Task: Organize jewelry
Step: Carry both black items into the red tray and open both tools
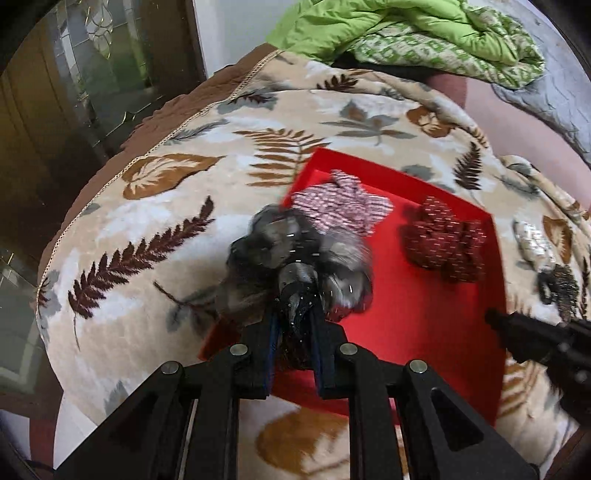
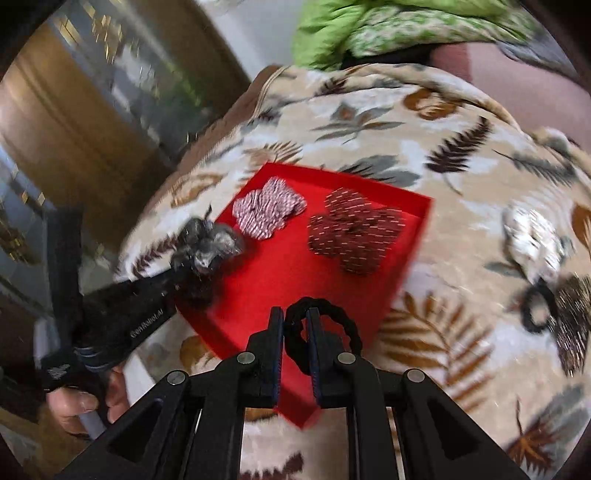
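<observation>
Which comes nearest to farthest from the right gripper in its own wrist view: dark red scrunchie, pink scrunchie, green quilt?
From the right gripper, which grips a black hair tie:
1. Dark red scrunchie, in the red tray, ahead and slightly right.
2. Pink scrunchie, at the tray's far left.
3. Green quilt, beyond the blanket's far edge.

Red tray on leaf-print blanket

light: soft, even, indoor | blur: motion smear, stronger in right view | edges: fisheye bending, dark corners
</observation>
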{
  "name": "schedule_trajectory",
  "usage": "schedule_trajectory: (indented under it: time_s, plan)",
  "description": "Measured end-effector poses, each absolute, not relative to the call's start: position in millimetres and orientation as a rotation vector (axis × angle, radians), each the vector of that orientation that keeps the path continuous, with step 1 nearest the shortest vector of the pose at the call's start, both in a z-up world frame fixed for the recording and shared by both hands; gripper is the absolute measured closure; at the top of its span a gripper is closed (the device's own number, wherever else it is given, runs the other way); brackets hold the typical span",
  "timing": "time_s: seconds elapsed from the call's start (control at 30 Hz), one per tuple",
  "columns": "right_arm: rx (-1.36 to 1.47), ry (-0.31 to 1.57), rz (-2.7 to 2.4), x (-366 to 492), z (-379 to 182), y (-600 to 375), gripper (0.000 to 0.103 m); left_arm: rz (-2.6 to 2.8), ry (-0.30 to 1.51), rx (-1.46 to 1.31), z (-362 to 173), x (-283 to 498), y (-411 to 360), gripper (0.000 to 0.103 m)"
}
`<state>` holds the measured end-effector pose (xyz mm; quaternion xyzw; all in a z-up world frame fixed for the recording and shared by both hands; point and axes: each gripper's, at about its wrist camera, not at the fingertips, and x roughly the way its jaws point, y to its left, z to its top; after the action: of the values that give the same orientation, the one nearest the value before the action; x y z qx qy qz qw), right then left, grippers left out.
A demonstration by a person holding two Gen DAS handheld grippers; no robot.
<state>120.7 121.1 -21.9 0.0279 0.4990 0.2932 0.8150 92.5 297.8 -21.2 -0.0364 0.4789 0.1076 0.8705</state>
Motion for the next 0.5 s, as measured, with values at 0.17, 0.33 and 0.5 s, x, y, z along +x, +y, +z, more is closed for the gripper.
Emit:
schedule_trajectory:
  time_s: [0.17,0.33,0.5]
  plan:
    - [0.025,1.112,0.628,126.5,-51.6,146.9,0.089,0.231,0.990,-0.058,-29.0,100.0,303.7,0.085]
    - [-0.016,1.122,0.631,122.4,-63.1,160.8,0.088,0.215,0.960,-0.043,-26.6,98.7,299.2,0.079]
    - [-0.073,1.097,0.636,114.7,-60.1,169.4,0.080,0.200,0.942,-0.091,-17.5,94.3,303.1,0.069]
